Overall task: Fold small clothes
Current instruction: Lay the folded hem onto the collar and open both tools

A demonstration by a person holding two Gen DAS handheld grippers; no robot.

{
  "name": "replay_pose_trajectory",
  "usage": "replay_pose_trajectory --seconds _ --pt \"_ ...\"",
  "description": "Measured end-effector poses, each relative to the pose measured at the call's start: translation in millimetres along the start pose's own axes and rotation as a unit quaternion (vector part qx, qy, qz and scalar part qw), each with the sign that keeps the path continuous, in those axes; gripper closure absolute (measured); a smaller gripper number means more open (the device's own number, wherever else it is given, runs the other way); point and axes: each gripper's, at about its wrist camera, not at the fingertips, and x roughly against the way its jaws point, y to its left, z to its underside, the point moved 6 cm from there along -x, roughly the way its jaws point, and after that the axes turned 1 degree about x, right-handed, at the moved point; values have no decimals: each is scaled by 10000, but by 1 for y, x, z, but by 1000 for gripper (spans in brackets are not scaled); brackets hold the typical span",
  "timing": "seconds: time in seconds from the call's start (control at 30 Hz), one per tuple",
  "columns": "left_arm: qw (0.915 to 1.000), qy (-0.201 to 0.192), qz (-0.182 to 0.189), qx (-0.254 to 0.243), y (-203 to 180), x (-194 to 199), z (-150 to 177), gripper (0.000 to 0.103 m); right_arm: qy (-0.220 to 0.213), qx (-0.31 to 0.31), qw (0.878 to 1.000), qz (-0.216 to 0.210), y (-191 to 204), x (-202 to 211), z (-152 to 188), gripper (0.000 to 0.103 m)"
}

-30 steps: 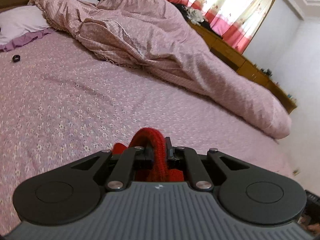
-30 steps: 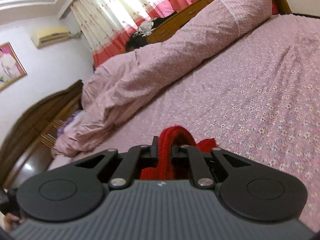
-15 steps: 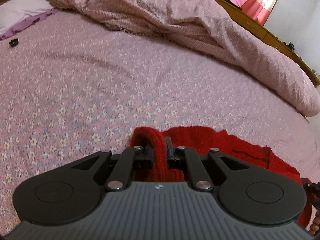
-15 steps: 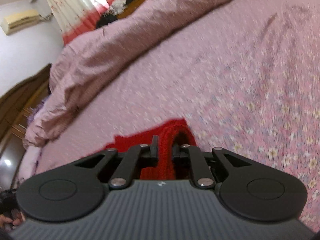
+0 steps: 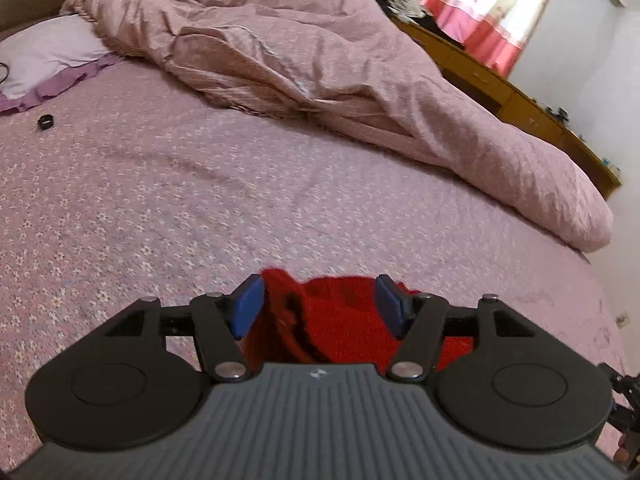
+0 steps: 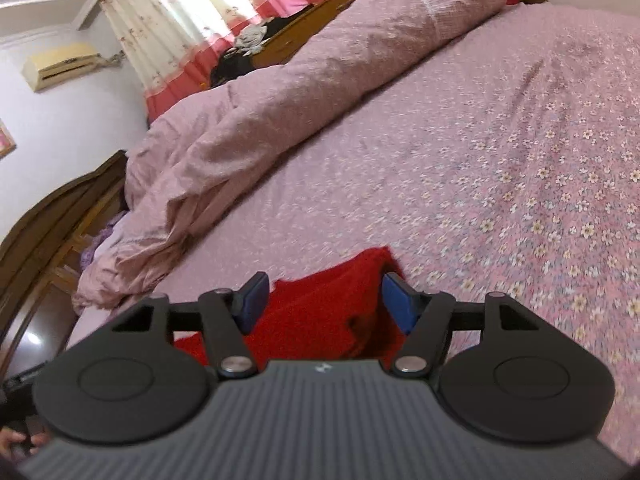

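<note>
- Right now both grippers point down at the bed, each over one end of the red knit (image 5: 340, 320).
- Left gripper (image 5: 318, 306): its jaws are opening, the blue pads (image 5: 249, 306) standing apart. The knit lies between them, a raised fold close by the left pad; whether it touches that pad I cannot tell. The right-hand pad is clear of the cloth.
- Beyond the left gripper's right side, the knit spreads on flat over the bedsheet (image 5: 160, 208).
- Right gripper (image 6: 324, 306): its jaws are opening too, with the knit (image 6: 320, 312) lying between the pads (image 6: 394, 304) and neither pad pressing on it. One corner of the cloth pokes out just ahead of the right pad.
- More red shows under the right gripper's left side, running off toward the other gripper.
- Well ahead of both grippers a pink duvet (image 5: 340, 72) is heaped along the far side of the bed.
- Far off to the left gripper's left sits a small black ring (image 5: 46, 122) near a pillow (image 5: 44, 52).
</note>
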Motion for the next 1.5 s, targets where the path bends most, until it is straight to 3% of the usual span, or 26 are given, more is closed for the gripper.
replay_pose_trajectory --seconds 0.23,0.47,0.7,0.9,1.03,1.07,1.23,1.4,1.5 --pt "9998 155 150 52 -15 7 33 36 143 9 9997 -200 28 8 23 37" --pt "9992 327 177 164 -17 -10 58 35 605 -160 9979 -145 32 -10 58 37" --pt "9978 476 368 267 -16 -38 62 35 526 -257 9982 -128 32 -28 56 37" --pt "9985 378 397 30 -23 -54 55 36 501 -436 9975 -253 31 -42 50 37" --pt "9988 206 444 -71 -28 -62 43 54 441 -460 9974 -339 35 -51 42 37" --pt "9987 201 467 -44 -28 -65 39 55 400 -473 9974 -368 36 -53 39 37" --pt "9991 58 416 -50 -32 -77 21 54 182 -710 9962 -467 38 -67 25 37" --pt "9992 -35 139 -385 -43 -83 6 44 44 -448 9988 206 31 -92 14 37" --pt "9977 -128 166 -644 -51 -75 2 39 26 -275 9993 248 29 -99 10 37"
